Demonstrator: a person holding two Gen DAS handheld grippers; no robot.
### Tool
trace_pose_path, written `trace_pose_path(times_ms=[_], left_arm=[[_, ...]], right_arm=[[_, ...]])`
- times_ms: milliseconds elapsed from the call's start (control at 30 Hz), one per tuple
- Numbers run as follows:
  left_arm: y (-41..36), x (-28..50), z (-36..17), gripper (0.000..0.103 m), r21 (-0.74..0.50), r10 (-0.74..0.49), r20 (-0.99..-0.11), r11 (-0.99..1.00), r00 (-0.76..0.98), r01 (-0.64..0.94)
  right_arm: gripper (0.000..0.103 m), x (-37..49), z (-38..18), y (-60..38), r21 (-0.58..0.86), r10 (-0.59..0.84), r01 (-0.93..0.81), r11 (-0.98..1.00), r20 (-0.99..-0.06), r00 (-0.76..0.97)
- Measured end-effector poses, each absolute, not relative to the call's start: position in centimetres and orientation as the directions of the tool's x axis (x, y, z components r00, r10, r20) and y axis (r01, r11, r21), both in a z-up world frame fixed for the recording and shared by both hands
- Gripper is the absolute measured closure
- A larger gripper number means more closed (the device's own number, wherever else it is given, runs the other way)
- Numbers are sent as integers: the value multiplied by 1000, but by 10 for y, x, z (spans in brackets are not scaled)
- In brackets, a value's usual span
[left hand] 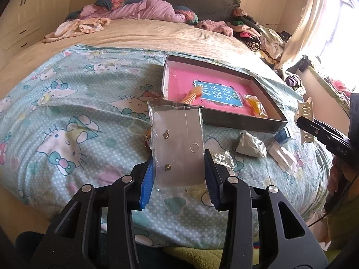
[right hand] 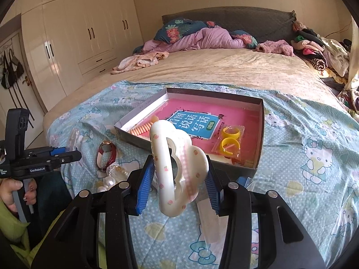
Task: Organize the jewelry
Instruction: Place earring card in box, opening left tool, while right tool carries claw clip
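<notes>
Left gripper pinching clear earring packet, right gripper pinching white hair claw; both held just short of open box. Advise carrying over near wall, lowering onto pink liner before releasing.

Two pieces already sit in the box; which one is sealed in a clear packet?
The yellow ring pair, at the box's right side; the orange ribbed piece at its left lies loose.

A box is set on the bed; a book and bagged rings are laid in it.
</notes>
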State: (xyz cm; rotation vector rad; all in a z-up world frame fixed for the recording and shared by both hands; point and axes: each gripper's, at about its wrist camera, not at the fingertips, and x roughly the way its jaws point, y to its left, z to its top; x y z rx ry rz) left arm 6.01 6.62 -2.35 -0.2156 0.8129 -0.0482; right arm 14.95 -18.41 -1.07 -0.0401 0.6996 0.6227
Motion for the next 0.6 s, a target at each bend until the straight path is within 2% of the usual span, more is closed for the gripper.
trace_pose_path(times_ms=[600], left_arm=[[61,94,2,71,-209,-140,-673,978,726,-5]], right_arm=[[61,161,6,-200,176,513,-512,841,-559,652]])
